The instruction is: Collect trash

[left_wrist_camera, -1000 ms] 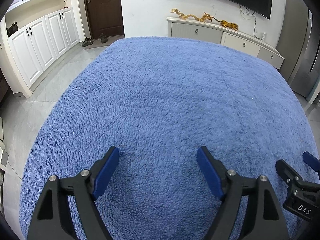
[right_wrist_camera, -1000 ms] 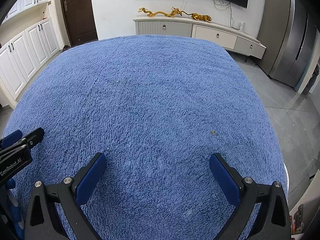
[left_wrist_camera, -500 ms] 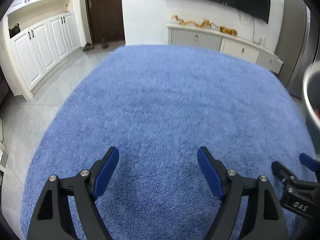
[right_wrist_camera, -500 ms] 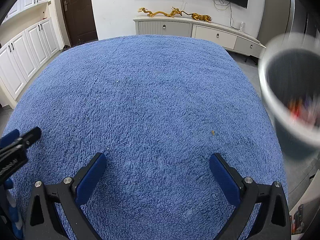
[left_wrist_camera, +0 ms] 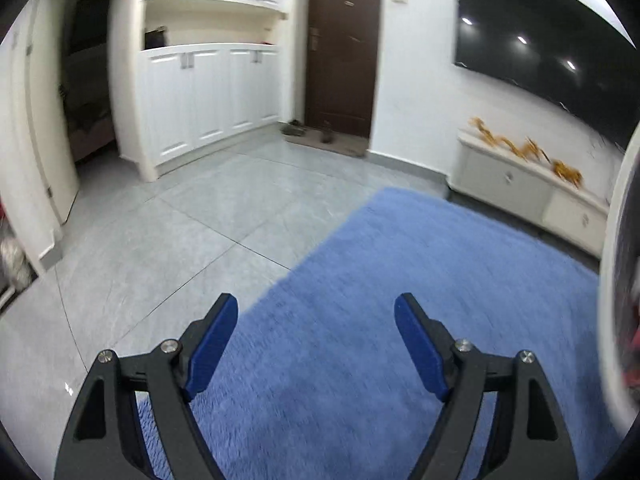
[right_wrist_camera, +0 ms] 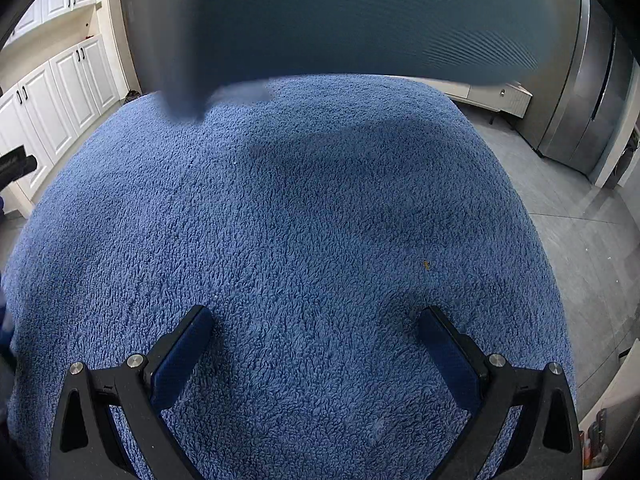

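A blurred dark grey trash bin (right_wrist_camera: 340, 20) fills the top of the right wrist view, hanging above the blue rug (right_wrist_camera: 320, 220); what carries it is hidden. Its pale rim (left_wrist_camera: 614, 240) cuts the right edge of the left wrist view. A tiny yellowish crumb (right_wrist_camera: 427, 265) lies on the rug ahead and to the right of my right gripper (right_wrist_camera: 316, 314), which stands open and empty low over the pile. My left gripper (left_wrist_camera: 316, 304) is open too, with nothing between its fingers, over the rug's (left_wrist_camera: 400, 280) left edge and angled toward the tiled floor.
Grey floor tiles (left_wrist_camera: 180, 232) spread to the left of the rug. White cabinets (left_wrist_camera: 208, 100) and a dark door (left_wrist_camera: 340, 48) stand beyond. A low white console (left_wrist_camera: 512, 184) sits under a wall screen. A steel fridge (right_wrist_camera: 588, 92) stands at the right.
The bin swept in from the right and now hangs across the top of the right wrist view. My left gripper swung left and rose, tilting toward floor and door. The right gripper kept still.
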The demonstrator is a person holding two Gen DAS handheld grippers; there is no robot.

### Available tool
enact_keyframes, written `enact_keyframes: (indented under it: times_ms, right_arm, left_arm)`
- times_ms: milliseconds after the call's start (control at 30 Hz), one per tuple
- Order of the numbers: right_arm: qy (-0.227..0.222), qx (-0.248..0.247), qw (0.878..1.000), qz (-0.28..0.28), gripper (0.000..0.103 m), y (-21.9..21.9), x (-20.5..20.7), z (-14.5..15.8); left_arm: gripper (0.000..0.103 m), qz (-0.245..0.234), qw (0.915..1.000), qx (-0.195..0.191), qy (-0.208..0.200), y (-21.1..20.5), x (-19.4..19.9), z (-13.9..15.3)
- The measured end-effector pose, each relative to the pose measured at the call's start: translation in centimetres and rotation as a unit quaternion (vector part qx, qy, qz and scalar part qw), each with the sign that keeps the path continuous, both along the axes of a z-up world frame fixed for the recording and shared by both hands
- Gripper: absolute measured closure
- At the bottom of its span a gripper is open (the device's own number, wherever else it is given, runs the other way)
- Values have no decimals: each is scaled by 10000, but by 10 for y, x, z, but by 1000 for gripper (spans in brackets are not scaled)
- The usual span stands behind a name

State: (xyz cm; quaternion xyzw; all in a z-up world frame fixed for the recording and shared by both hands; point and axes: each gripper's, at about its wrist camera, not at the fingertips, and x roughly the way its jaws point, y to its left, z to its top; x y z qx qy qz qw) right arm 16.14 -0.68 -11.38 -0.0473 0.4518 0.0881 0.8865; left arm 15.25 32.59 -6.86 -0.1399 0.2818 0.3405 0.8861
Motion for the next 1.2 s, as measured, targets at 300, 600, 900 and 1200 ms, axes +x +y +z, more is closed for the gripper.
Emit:
enact_keyframes:
  times_ms: [300, 600, 900, 1200]
  right_arm:
    - [-8, -9, 10000, -3, 0, 3, 0, 0]
    - [-8, -14, 10000, -6, 0, 3, -1, -1]
    - [-5, -14, 10000, -8, 0, 4, -1, -1]
    - [6, -7, 10000, -9, 0, 6, -2, 0]
  left_arm:
    - [23, -42, 9998, 74, -188, 7, 2, -9]
    - [23, -246, 9991, 182, -295, -1, 0, -7]
    - [23, -339, 9985, 252, -348, -4, 0, -4]
    - [23, 7, 9961, 593, -659, -8, -24, 20]
